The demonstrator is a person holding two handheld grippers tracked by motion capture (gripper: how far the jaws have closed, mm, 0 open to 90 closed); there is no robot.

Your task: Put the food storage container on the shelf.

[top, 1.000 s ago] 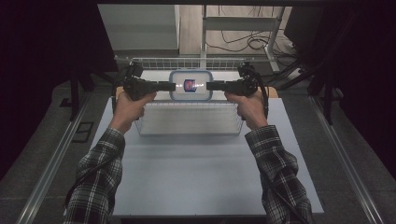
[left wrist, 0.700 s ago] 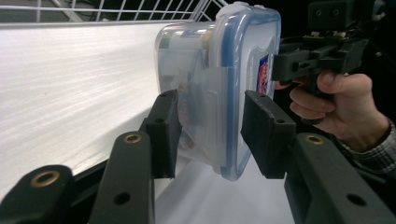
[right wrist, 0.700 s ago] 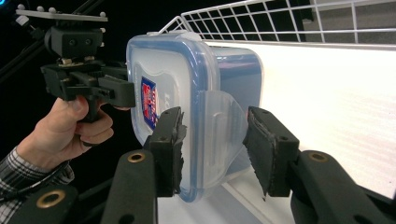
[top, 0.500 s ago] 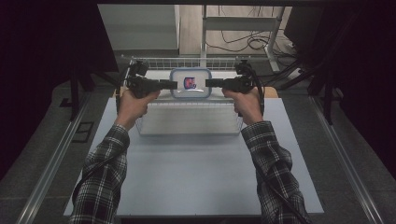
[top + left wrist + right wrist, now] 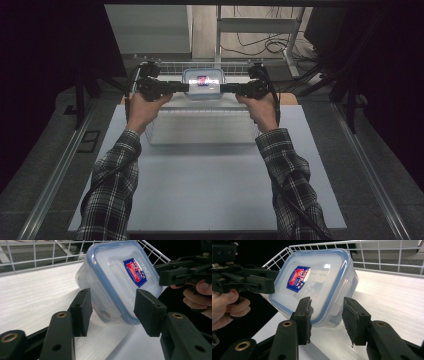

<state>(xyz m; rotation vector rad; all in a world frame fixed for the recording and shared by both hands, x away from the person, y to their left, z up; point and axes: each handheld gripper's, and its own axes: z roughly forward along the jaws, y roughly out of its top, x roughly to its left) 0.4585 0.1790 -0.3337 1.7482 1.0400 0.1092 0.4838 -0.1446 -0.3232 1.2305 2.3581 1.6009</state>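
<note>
We find the plastic box (image 5: 203, 84) at upper centre, between the left gripper (image 5: 186, 88) and right gripper (image 5: 223, 88), both spread off its ends, the left having just opened.

One label (image 5: 135, 272) on the box lid (image 5: 117, 277): a blue rectangle with a red patch and white lettering. The wording is too small and skewed for me to read through either gripper view. From the high view it shows as a red-blue spot, nothing more. No other text, numbers or signs legible.
</note>
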